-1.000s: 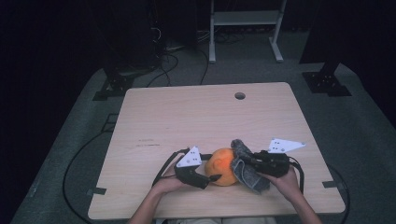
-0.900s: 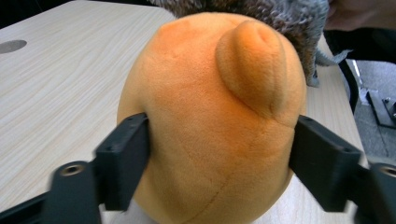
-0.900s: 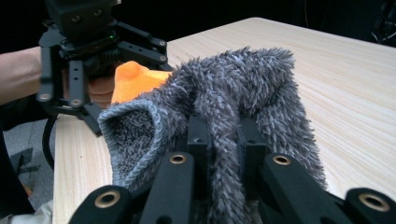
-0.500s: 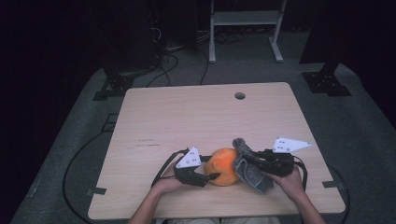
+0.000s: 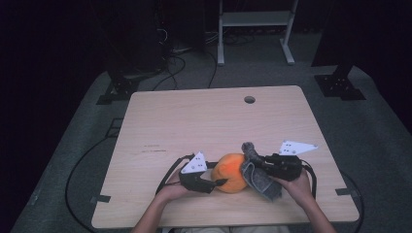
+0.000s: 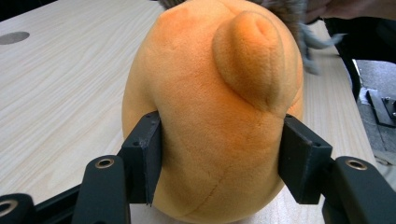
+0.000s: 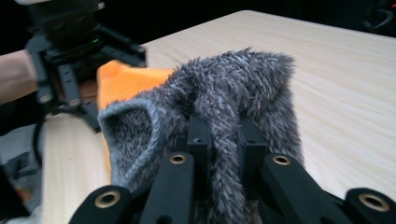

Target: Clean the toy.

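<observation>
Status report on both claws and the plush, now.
Left claw has just closed on orange plush. Right claw shut on grey fur cover. Table ahead clear.

Orange plush toy (image 6: 210,116), fuzzy grey cover (image 7: 224,107), pale wood table (image 5: 194,121)

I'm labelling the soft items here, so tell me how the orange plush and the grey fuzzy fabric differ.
Colour: the orange plush is bright orange; the grey fuzzy fabric is dark grey.
Surface: the plush has short, smooth pile; the fabric is shaggy.
Shape: the plush is a full, rounded body with a bump; the fabric is limp and folded.
Grip: the left gripper squeezes the plush's sides; the right gripper pinches a bunched fold of fabric.
Both are soft and lie against each other on the table.
</observation>
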The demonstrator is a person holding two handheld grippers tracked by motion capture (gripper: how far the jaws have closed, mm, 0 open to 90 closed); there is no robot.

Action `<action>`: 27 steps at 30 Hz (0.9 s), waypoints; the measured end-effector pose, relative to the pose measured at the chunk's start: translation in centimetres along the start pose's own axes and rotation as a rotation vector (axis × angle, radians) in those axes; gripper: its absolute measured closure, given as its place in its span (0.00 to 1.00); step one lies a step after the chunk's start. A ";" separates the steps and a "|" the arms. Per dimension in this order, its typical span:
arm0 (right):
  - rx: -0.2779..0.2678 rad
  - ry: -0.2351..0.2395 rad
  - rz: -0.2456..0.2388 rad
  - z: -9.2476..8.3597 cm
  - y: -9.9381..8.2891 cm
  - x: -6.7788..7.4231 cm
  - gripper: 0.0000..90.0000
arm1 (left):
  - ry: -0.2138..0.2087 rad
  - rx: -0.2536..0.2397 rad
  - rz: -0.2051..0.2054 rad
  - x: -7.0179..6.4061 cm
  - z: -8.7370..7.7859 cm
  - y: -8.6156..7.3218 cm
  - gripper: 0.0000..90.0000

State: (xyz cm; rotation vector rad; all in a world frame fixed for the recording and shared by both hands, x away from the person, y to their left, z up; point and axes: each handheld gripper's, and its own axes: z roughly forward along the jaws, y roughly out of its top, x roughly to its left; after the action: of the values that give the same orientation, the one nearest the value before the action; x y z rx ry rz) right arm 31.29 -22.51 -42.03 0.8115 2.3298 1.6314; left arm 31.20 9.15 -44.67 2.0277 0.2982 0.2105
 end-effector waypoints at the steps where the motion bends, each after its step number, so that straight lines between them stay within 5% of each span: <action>1: -0.006 -0.007 -0.010 -0.2 0.2 0.1 0.87 | -0.005 0.002 0.005 -0.1 0.0 0.0 0.43; 4: -0.058 0.020 -0.017 -0.4 1.0 0.7 0.87 | -0.024 0.006 0.017 -0.3 0.3 0.0 0.44; 8: -0.027 0.028 -0.019 0.4 0.5 0.4 0.87 | -0.028 0.008 0.025 -0.3 0.2 0.1 0.44; 11: 0.047 -0.062 0.020 -0.1 -0.5 -1.3 0.87 | -0.026 0.006 0.029 -0.4 0.2 0.1 0.44; 13: 0.027 -0.058 0.039 -0.8 -0.8 -1.4 0.87 | -0.022 0.005 0.030 -0.5 0.3 0.1 0.43; 15: -0.018 -0.015 -0.002 -1.2 -0.1 -0.3 0.87 | -0.021 0.003 0.029 -0.5 0.4 0.1 0.43; 17: -0.007 0.003 -0.053 -0.7 0.6 0.8 0.87 | -0.022 0.001 0.028 -0.5 0.4 0.1 0.43; 20: 0.019 0.009 -0.037 0.4 -0.1 0.6 0.87 | -0.027 -0.012 -0.001 -0.4 0.1 0.3 0.25; 23: 0.022 -0.013 -0.023 -0.1 -0.5 0.0 0.87 | 0.013 0.067 -0.004 -0.4 1.2 -0.1 0.11; 27: 0.021 -0.019 -0.009 -0.7 -0.7 -0.2 0.87 | 0.041 0.043 0.056 -1.0 1.6 0.3 0.28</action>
State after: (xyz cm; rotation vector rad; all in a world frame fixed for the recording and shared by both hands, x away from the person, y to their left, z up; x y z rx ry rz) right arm 30.93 -23.38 -42.46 0.8156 2.3378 1.5916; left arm 30.69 7.36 -45.18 2.0781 0.2737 0.2837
